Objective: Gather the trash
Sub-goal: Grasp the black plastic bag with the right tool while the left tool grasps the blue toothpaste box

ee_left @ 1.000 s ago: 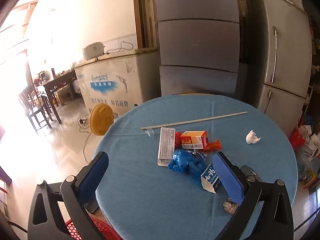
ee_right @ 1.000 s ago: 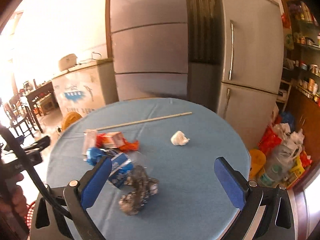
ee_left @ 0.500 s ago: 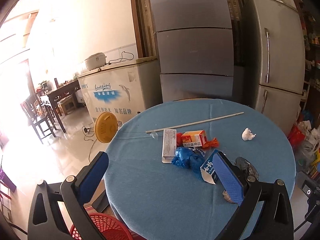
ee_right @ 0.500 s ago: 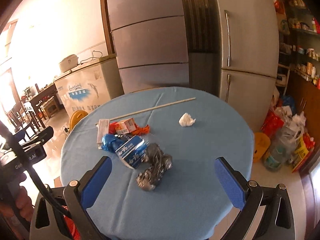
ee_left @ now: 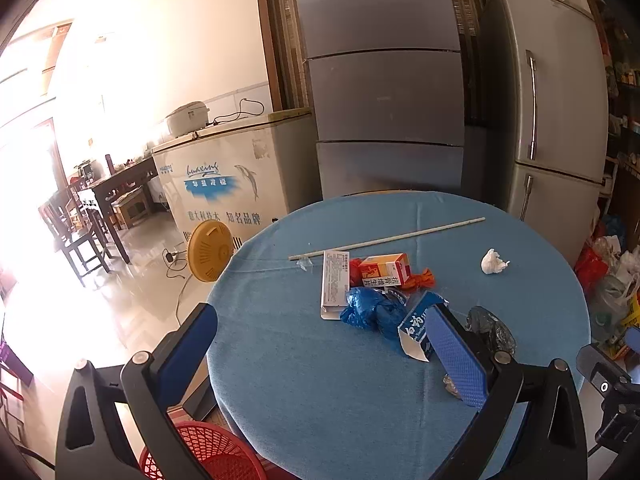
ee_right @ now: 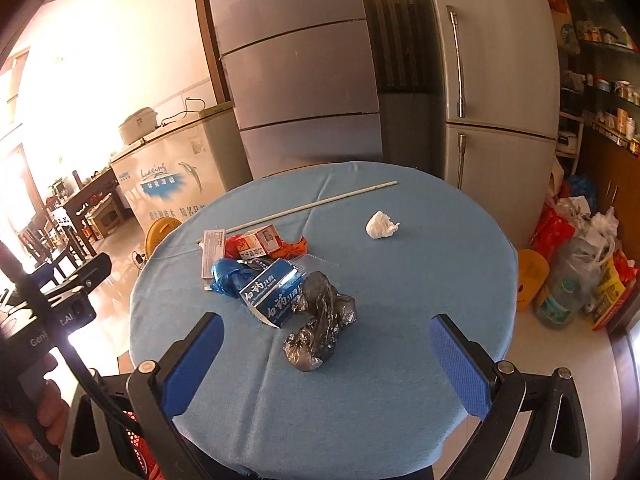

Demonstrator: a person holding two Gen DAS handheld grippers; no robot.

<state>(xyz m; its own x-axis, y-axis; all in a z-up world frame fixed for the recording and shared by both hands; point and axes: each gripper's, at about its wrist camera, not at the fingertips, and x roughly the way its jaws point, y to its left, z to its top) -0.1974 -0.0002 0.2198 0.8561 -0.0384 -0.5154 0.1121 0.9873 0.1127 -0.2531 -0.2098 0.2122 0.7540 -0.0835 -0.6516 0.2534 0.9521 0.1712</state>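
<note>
Trash lies on a round table with a blue cloth (ee_right: 420,288): a crumpled black bag (ee_right: 320,320), a blue toothpaste box (ee_right: 272,292), a blue bag (ee_right: 224,276), an orange carton (ee_right: 260,242), a flat white box (ee_left: 334,284), a white tissue wad (ee_right: 382,225) and a long thin stick (ee_right: 304,206). My right gripper (ee_right: 328,364) hangs open above the near table edge, short of the black bag. My left gripper (ee_left: 320,352) is open too, at the table's left front. A red basket (ee_left: 208,456) sits below it.
Behind the table stand a grey fridge (ee_right: 496,92), grey cabinets (ee_right: 304,80) and a white chest freezer (ee_left: 228,184). A yellow fan (ee_left: 208,250) stands on the floor at left. Bags and bottles (ee_right: 580,272) crowd the floor at right.
Both grippers have drawn back and up from the table, so more of the tabletop and the red basket show. The trash has not moved.
</note>
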